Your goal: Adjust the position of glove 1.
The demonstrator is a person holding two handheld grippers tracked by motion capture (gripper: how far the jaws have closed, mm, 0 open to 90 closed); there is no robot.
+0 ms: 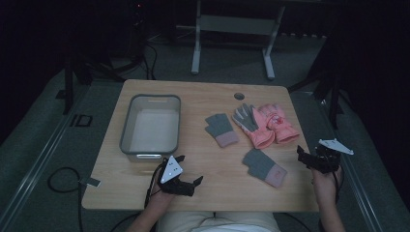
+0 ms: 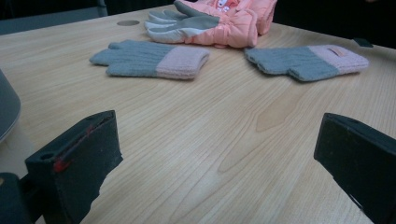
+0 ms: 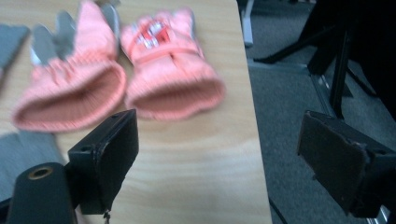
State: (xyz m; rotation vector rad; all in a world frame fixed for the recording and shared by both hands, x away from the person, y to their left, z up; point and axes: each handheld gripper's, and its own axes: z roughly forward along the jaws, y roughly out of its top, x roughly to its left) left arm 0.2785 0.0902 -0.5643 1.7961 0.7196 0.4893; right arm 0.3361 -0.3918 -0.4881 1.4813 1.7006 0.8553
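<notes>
Two pink padded gloves lie side by side at the table's right, cuffs toward me, also close ahead in the right gripper view as the pink gloves. One grey knit glove with a pink cuff lies mid-table; a second grey knit glove lies nearer the front. The left gripper view has the first grey glove and the second grey glove. My left gripper hovers open near the front edge, jaws wide. My right gripper is open at the table's right edge.
A grey plastic bin stands empty at the table's left, just beyond my left gripper. A round cable hole sits near the far edge. The wooden table ends right beside my right gripper, with carpeted floor below.
</notes>
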